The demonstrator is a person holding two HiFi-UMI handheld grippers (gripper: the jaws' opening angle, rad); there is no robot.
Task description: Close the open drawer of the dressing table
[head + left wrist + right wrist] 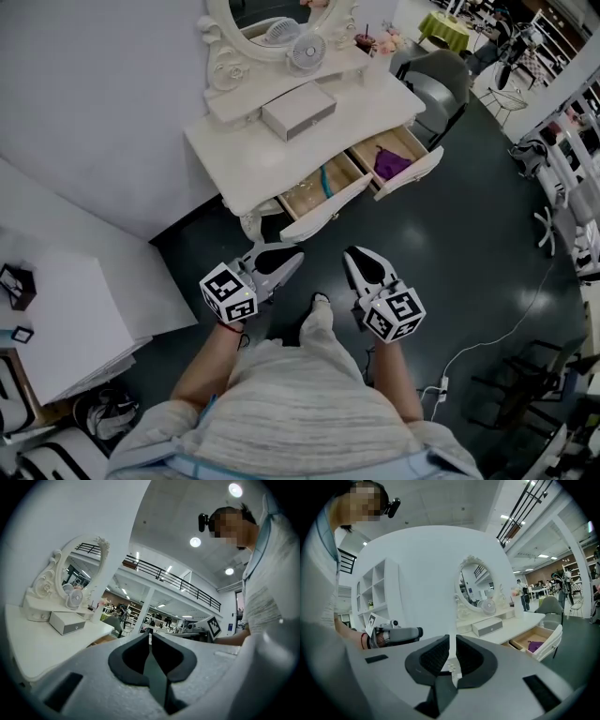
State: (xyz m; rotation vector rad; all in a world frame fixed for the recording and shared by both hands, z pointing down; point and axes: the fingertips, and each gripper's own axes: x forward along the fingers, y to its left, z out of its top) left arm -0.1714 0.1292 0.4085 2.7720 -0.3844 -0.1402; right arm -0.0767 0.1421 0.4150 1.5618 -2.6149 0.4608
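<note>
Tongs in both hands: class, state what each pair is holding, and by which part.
Nothing: the left tongs and the right tongs are both shut and empty, short of the dressing table.

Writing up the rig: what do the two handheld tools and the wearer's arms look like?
Left tool and right tool: pale grey tapered shells, black pad linings, each with a white cube bearing black square markers. No cables show. The person wears a light grey knit top, forearms bare, and a red band on the left wrist.
</note>
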